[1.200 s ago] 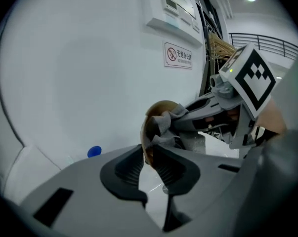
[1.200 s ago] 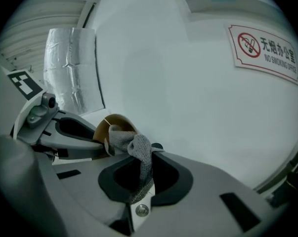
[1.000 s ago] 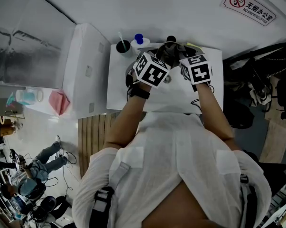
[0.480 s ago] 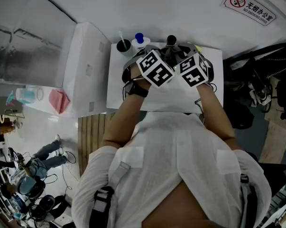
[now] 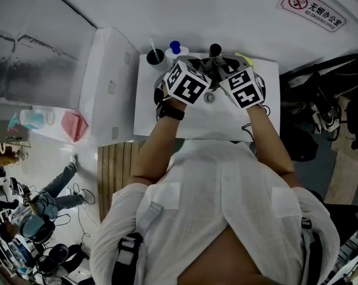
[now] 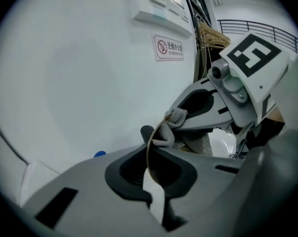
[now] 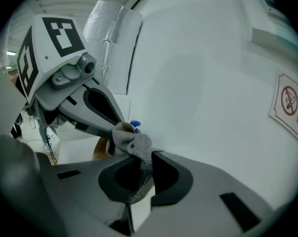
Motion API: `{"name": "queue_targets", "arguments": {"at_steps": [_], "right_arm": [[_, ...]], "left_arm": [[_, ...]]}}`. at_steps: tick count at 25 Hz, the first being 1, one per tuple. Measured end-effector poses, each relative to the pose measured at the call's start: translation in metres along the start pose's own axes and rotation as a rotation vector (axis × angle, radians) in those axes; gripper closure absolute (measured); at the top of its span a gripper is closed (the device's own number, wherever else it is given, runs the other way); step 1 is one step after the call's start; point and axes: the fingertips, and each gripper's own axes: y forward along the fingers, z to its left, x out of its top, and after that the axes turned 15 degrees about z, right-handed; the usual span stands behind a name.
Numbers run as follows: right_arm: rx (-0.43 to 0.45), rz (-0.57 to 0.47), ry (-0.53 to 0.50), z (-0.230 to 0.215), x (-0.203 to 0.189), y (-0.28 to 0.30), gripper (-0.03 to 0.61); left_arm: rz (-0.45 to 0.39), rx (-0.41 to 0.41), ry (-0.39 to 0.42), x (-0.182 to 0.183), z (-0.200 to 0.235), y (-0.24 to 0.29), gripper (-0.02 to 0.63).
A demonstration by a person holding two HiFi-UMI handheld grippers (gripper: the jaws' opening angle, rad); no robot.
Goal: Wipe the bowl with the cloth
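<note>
So the bowl (image 6: 149, 151) looks thin-walled and light to me, a stiff tan shell with a narrow rim. I can't tell the material. A thin rim is an okay place to pinch, but a hold on the edge alone lets the bowl swing or twist when you push on it, so I'd keep the wiping pressure gentle and close to the pinch.

The cloth (image 7: 139, 149) is the opposite: a soft, limp grey knit, bunched up. It won't slip much, and it can be grabbed anywhere.

The left claw (image 6: 156, 179) has just been closing and now sits fully shut with the bowl's rim nipped between its pads. The right claw (image 7: 139, 181) is clamped tight on a fold of the cloth, with the rest of the wad sticking out at 12 o'clock past the tips.

From the head view both claws meet at about 12 o'clock on the white surface (image 5: 167, 120), by the far edge. In the right gripper view the bowl peeks out at roughly 9 o'clock from the cloth, just beside it. I can't tell whether the two actually touch.
</note>
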Motion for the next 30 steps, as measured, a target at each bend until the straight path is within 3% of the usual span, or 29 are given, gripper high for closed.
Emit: {"name": "queue_targets", "arguments": {"at_steps": [8, 15, 21, 23, 26, 30], "right_arm": [[0.014, 0.028, -0.002, 0.001, -0.006, 0.006, 0.534], [0.050, -0.062, 0.175, -0.012, -0.001, 0.003, 0.528], [0.111, -0.103, 0.347, -0.015, -0.008, 0.004, 0.529], [0.118, -0.107, 0.364, -0.016, -0.009, 0.004, 0.529], [0.072, -0.066, 0.279, -0.017, -0.010, 0.007, 0.529], [0.026, -0.011, 0.118, -0.013, -0.014, 0.010, 0.525]], "left_arm": [[-0.033, -0.028, -0.038, -0.003, -0.003, 0.004, 0.595], [-0.174, -0.050, -0.227, 0.004, 0.010, -0.002, 0.595], [-0.282, -0.149, -0.417, 0.005, 0.014, -0.006, 0.594], [-0.295, -0.154, -0.446, 0.004, 0.015, -0.005, 0.594], [-0.276, -0.123, -0.391, 0.005, 0.010, -0.003, 0.594], [-0.209, -0.091, -0.197, 0.007, 0.001, -0.002, 0.594]]}}
